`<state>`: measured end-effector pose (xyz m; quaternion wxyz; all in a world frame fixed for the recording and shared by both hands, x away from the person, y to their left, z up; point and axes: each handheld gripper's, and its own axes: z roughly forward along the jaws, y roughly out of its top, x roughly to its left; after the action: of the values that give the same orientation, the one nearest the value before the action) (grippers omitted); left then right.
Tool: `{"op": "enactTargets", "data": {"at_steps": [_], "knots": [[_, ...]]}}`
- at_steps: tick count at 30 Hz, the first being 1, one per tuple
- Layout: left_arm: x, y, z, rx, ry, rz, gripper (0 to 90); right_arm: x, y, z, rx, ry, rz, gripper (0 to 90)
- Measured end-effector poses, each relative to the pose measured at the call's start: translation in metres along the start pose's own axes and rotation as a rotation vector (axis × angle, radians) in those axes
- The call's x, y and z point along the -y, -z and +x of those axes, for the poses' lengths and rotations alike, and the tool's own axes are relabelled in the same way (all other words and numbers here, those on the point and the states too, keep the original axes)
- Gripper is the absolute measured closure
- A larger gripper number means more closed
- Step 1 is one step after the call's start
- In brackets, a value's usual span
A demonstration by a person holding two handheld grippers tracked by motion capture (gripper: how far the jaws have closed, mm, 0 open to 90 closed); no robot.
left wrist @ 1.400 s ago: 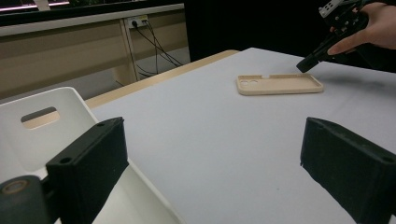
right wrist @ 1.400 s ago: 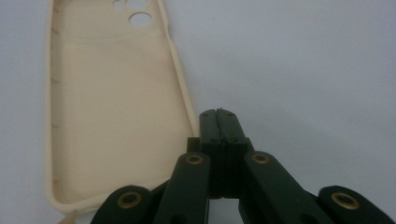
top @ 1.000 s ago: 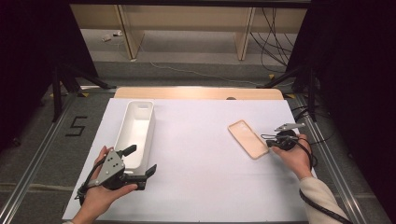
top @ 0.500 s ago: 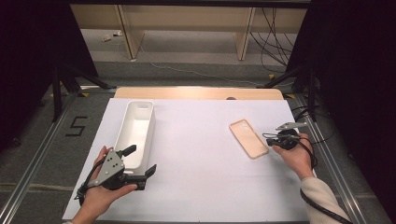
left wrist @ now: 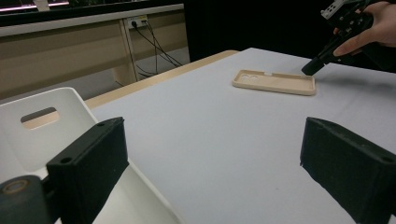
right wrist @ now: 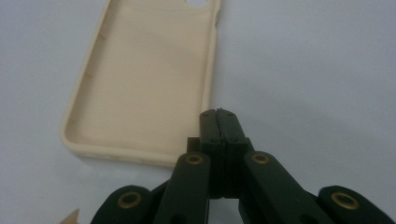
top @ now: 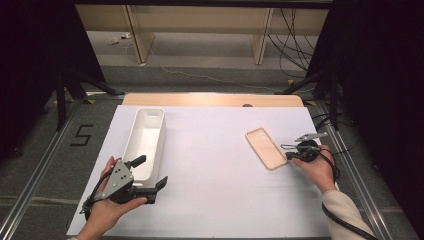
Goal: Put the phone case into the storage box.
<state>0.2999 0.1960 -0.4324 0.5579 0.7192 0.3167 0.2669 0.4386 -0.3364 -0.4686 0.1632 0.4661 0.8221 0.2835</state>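
Phone case, beige and lying open side up, sits toward the right edge of the white tabletop, well clear of every corner. Its far end with the camera cut-out runs off the top of the right gripper view, so only the near part of its shallow inside is on show there. In the left gripper view it's a thin slab far across the tabletop, with details too small to read.

Right gripper is down low at the case's near right corner, jaws pressed flat together with nothing between them. From its own camera the closed tips sit just beside the case's long right-hand wall, right by the near corner; whether they actually touch that wall is hard to call, since the tips cover the spot. The right hand wraps the gripper body and hides most of it from above.

Left gripper waits near the tabletop's near left corner, jaws spread wide, nothing in the gap. One jaw overlaps the near end of the white bin, which stands along the left edge; the bin's near wall is hidden behind the gripper and the left hand. The case lies well apart from those open jaws.
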Motion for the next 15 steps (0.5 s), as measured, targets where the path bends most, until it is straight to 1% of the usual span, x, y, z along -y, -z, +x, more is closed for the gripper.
{"op": "enactTargets", "data": {"at_steps": [4,9,15], "knots": [[0.0000,0.0001,0.0001,-0.001,0.001,-0.001,7.0,-0.0001,0.0005,0.0022,-0.012,-0.002,0.010,90.0],[0.0000,0.0000,0.0000,0.000,0.000,-0.001,7.0,0.0004,0.0006,0.0051,-0.023,0.013,0.017,90.0],[0.0001,0.0001,0.0001,0.000,0.000,0.000,7.0,-0.0002,0.0005,0.0078,-0.031,0.018,0.020,90.0]]}}
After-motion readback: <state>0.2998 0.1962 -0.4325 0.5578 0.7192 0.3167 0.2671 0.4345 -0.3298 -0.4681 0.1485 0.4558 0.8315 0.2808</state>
